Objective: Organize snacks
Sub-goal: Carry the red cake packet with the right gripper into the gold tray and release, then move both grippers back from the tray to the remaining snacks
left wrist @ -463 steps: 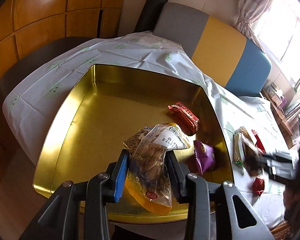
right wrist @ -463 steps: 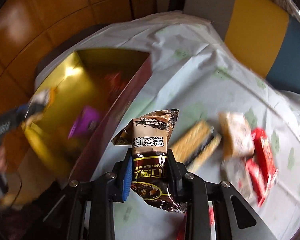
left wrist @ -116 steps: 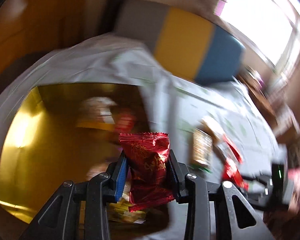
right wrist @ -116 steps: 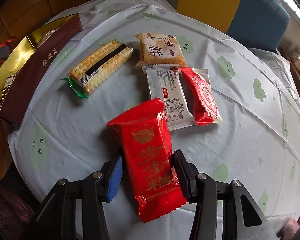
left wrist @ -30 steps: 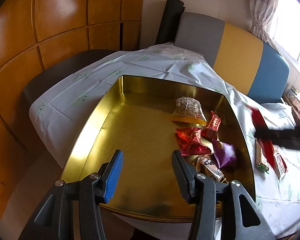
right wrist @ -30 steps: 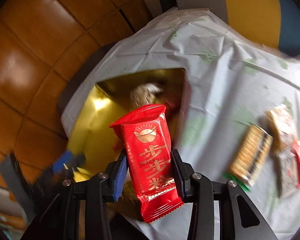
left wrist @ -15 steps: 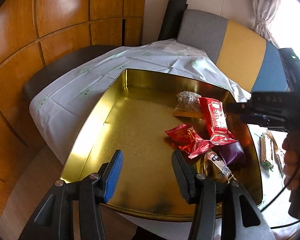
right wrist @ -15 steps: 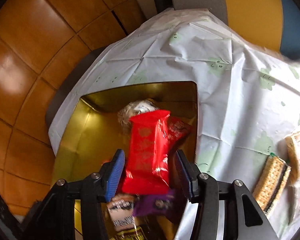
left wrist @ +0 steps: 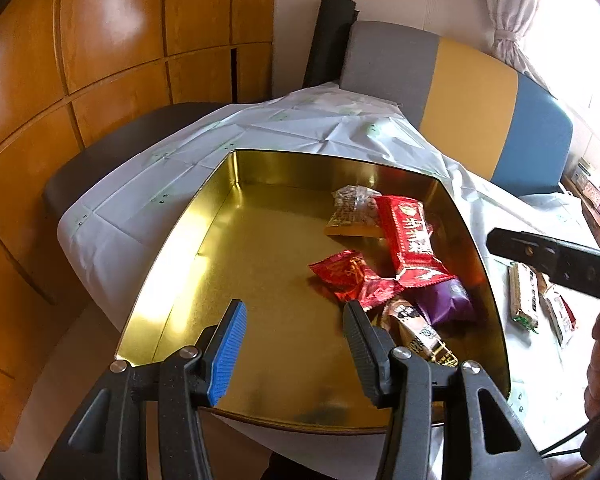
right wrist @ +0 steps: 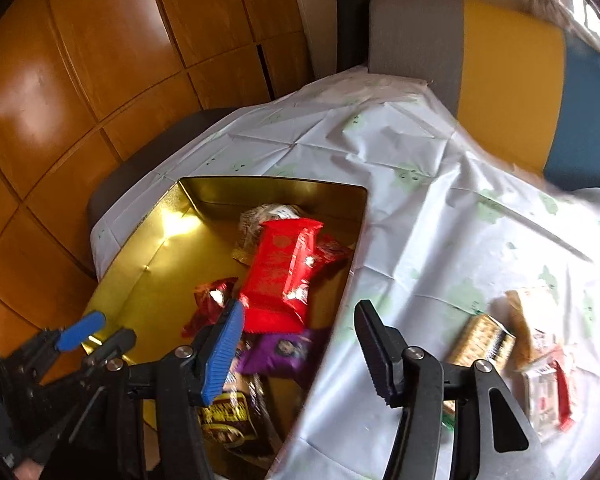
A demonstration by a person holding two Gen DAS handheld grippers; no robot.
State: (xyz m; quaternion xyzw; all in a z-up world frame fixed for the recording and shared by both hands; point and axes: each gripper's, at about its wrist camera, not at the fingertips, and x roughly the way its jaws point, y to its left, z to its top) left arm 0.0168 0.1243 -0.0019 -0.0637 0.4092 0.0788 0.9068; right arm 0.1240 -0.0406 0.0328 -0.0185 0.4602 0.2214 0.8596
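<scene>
Gold metal catches the window light: a shallow tin [left wrist: 204, 240] sits at the edge of a table under a white tablecloth [right wrist: 440, 240] printed with small green figures. Inside the tin the snacks are piled toward its right side. A big red packet [left wrist: 410, 240] lies on top, leaning across a clear bag of nuts [left wrist: 354, 212] behind it and a smaller dark red packet [left wrist: 348, 274] in front. Just beside those sit a purple packet [left wrist: 446, 300] and a brown packet [left wrist: 414, 330] nearest the front rim.

The left gripper [left wrist: 292, 344] hangs over the bare front part of the tin, its fingers spread with nothing between them. The right gripper [right wrist: 298, 346] hovers above the tin's right wall; its jaws have just been opening, and they now stand apart and empty, with the big red packet lying loose in the tin below them.

Out on the cloth, well apart from the tin, more snacks wait: a cracker sleeve [right wrist: 480, 340], a tan biscuit packet [right wrist: 534, 320] touching it, and a clear-and-red wrapper [right wrist: 548, 392] just beyond. A bench back [left wrist: 472, 92] in grey, yellow and blue runs behind the table, and orange wood panelling [left wrist: 112, 40] fills the wall to the left
</scene>
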